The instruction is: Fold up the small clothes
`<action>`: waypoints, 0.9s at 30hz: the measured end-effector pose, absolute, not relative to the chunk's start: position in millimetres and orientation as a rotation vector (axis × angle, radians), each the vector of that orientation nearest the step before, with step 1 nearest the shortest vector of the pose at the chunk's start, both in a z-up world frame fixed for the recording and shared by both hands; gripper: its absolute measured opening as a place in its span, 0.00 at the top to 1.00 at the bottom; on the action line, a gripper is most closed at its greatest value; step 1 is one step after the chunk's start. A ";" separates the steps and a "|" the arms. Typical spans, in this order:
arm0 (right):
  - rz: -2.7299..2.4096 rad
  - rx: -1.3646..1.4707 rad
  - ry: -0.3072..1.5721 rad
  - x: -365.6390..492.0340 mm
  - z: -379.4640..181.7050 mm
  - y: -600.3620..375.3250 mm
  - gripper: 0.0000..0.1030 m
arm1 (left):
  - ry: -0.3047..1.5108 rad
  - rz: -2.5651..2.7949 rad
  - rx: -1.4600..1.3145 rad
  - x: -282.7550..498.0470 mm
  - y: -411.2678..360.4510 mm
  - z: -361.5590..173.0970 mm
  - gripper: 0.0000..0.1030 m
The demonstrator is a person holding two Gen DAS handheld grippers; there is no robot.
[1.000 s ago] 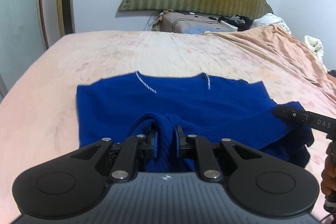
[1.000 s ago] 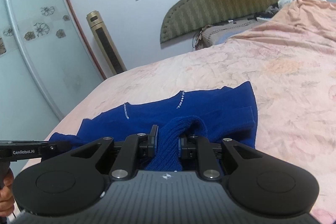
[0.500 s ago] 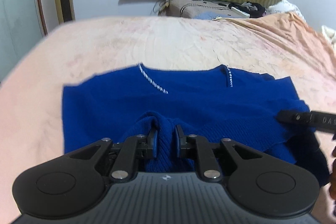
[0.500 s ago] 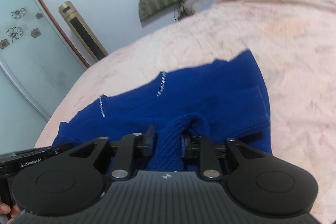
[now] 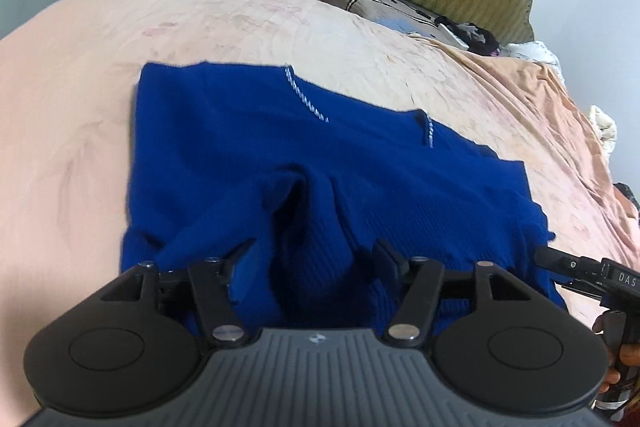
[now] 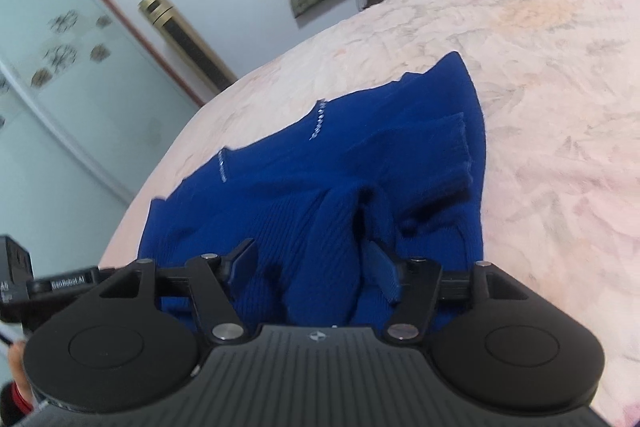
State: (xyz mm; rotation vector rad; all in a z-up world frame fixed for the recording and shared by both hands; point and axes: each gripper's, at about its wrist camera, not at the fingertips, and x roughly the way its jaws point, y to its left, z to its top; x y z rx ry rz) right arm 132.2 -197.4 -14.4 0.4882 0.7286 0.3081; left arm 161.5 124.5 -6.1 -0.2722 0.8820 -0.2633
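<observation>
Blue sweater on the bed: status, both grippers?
Left gripper opening, knit fold between its pads, not pinched. Right gripper opening too, ribbed hem loose between its pads. Blue sweater folded on the bedsheet. Nothing in the way.

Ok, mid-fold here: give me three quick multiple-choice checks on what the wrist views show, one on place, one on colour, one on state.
1. Where does the sweater lie?
A. on the pink bedspread
B. on the green headboard
C. on a wooden floor

2. What colour is the sweater?
A. red
B. deep blue
C. white

3. How do the left tongs and right tongs stand?
A. both clamped on fabric
B. only the left clamped
C. both spread, pads off the knit

Answers:
1 A, the bedspread shows all round the garment.
2 B, blue knit with a small silvery trim at the neck.
3 C, both pairs are opening; a ridge of fabric sits between the pads, unpinched.
</observation>
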 end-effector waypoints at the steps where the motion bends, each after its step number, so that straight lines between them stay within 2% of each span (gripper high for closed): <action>1: 0.312 0.468 0.732 129.0 -13.6 -196.2 0.38 | 0.891 -0.271 -0.271 159.4 125.3 -7.6 0.41; 2: 0.313 0.452 0.738 126.2 -13.2 -195.1 0.41 | 0.897 -0.279 -0.269 157.4 125.6 -9.1 0.42; 3: 0.313 0.441 0.747 123.6 -13.2 -194.9 0.55 | 0.899 -0.282 -0.264 155.2 125.3 -9.8 0.51; 4: 0.305 0.436 0.756 122.3 -13.4 -194.7 0.69 | 0.900 -0.289 -0.255 153.1 124.2 -10.0 0.73; 5: 0.300 0.433 0.761 121.7 -13.5 -195.2 0.75 | 0.907 -0.300 -0.251 153.1 122.8 -9.9 0.81; 6: 0.298 0.435 0.764 121.6 -13.7 -196.6 0.84 | 0.912 -0.306 -0.262 152.9 122.6 -8.8 0.85; 9: 0.307 0.461 0.736 119.0 -8.5 -200.0 0.85 | 0.884 -0.287 -0.262 149.9 121.5 2.3 0.88; 18: 0.337 0.634 0.567 135.7 30.3 -221.8 0.87 | 0.643 -0.230 -0.213 152.9 116.5 68.9 0.91; 27: 0.229 0.676 0.503 179.6 36.3 -228.1 0.87 | 0.513 -0.061 -0.199 197.8 114.3 86.2 0.95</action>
